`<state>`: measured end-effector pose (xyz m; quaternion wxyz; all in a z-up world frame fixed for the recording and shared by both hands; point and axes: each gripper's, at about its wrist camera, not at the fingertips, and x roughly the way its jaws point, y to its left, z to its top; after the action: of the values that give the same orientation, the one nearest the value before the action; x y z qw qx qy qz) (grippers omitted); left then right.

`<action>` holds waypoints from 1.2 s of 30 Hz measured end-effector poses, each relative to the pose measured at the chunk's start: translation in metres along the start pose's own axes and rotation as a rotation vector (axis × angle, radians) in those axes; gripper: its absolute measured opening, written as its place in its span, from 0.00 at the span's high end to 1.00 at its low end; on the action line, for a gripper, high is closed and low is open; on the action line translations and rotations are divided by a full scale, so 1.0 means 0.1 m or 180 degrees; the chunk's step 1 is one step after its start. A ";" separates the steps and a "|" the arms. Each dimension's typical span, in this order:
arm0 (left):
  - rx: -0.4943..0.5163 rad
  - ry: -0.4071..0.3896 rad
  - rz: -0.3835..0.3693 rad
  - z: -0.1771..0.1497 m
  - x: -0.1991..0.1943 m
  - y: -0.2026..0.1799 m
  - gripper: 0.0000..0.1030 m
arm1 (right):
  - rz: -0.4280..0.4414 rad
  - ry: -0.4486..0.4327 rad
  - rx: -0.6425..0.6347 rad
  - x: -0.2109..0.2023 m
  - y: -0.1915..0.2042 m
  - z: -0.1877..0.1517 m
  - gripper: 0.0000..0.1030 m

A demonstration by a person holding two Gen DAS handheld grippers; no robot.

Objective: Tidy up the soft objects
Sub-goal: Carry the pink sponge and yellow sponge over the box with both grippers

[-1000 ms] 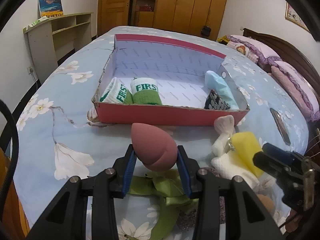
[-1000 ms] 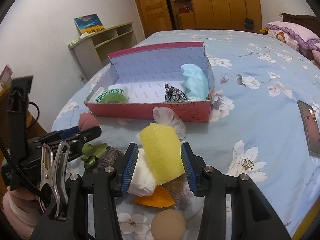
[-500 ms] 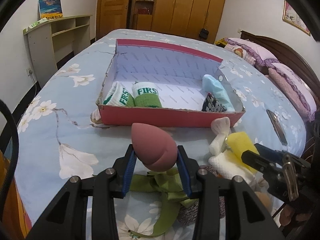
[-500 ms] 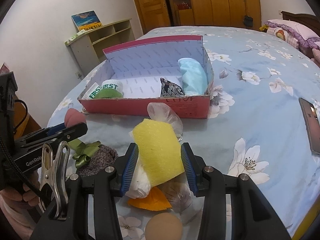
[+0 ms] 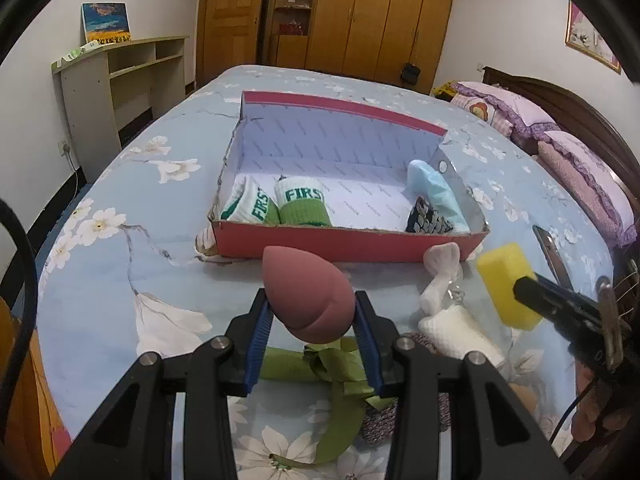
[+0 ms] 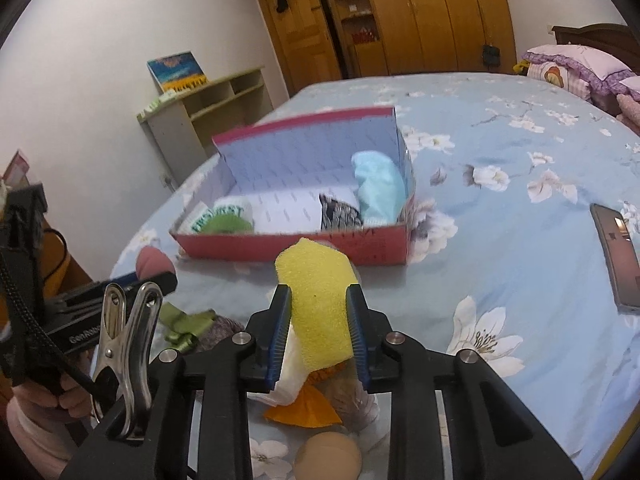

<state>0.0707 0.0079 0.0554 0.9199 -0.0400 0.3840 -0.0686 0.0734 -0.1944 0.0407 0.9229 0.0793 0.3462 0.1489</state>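
My left gripper (image 5: pixel 310 320) is shut on a pink egg-shaped makeup sponge (image 5: pixel 304 292), held above the bed in front of the open red box (image 5: pixel 344 242). My right gripper (image 6: pixel 320 308) is shut on a yellow sponge (image 6: pixel 318 300), also lifted in front of the box (image 6: pixel 304 246). The box holds two rolled green-and-white socks (image 5: pixel 302 202), a light blue cloth (image 5: pixel 434 188) and a dark patterned item (image 5: pixel 428 220). The yellow sponge (image 5: pixel 506 280) and right gripper show at the right of the left wrist view.
On the bed below lie a green ribbon (image 5: pixel 320 364), a white cloth (image 5: pixel 460 332), a white mesh pouf (image 5: pixel 442 260), a knitted grey piece (image 6: pixel 218 330), an orange piece (image 6: pixel 300 412) and a tan sponge (image 6: pixel 328 456). A phone (image 6: pixel 616 256) lies to the right.
Both grippers have risen with their sponges; the pile on the bed sits lower in view. The right gripper has drawn nearer to the box.
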 end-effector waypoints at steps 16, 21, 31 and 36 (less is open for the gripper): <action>0.0147 -0.0117 -0.0011 0.20 -0.11 -0.09 0.59 | 0.0119 -0.0099 -0.0073 -0.14 0.05 0.13 0.72; 0.0213 -0.0183 0.0010 0.30 -0.13 -0.10 0.59 | 0.0163 -0.0100 -0.0111 -0.15 0.08 0.21 0.72; 0.0309 -0.0226 -0.0024 0.52 -0.09 -0.12 0.59 | 0.0214 -0.0096 -0.0267 -0.07 0.20 0.40 0.72; 0.0346 -0.0244 0.0004 0.63 -0.01 -0.12 0.59 | 0.0229 -0.0097 -0.0331 0.01 0.23 0.52 0.72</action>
<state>0.1139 -0.0025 0.1015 0.9348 0.0076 0.3443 -0.0872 0.1034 -0.1745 0.0842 0.9250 0.0459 0.3209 0.1985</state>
